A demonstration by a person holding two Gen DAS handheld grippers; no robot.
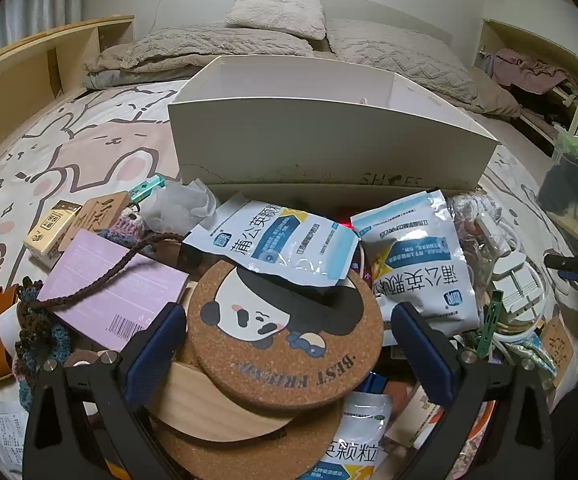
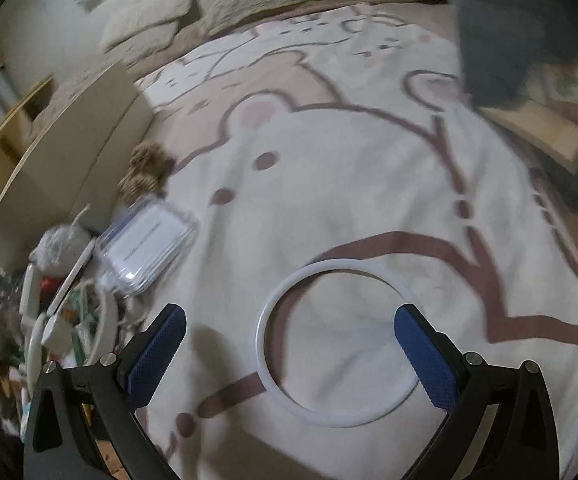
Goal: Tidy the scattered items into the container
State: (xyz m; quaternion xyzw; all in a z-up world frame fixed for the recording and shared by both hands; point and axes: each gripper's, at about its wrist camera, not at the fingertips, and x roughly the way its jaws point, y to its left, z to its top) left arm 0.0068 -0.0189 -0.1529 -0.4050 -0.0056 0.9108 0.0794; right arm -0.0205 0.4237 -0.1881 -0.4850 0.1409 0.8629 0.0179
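On the bedspread (image 2: 369, 184), left gripper (image 1: 289, 344) jaws apart over cork coaster (image 1: 285, 332), right gripper (image 2: 289, 344) jaws apart over white ring (image 2: 339, 344).

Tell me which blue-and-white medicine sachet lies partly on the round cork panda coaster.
The left blue-and-white sachet: its lower edge overlaps the cork panda coaster; the others lie beside or below it.

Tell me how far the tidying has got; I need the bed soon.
Barely begun: the white box looks nearly empty. In hand: nothing yet; the open left gripper straddles the cork coaster, the open right gripper the white ring. Sachets and the pink book remain.
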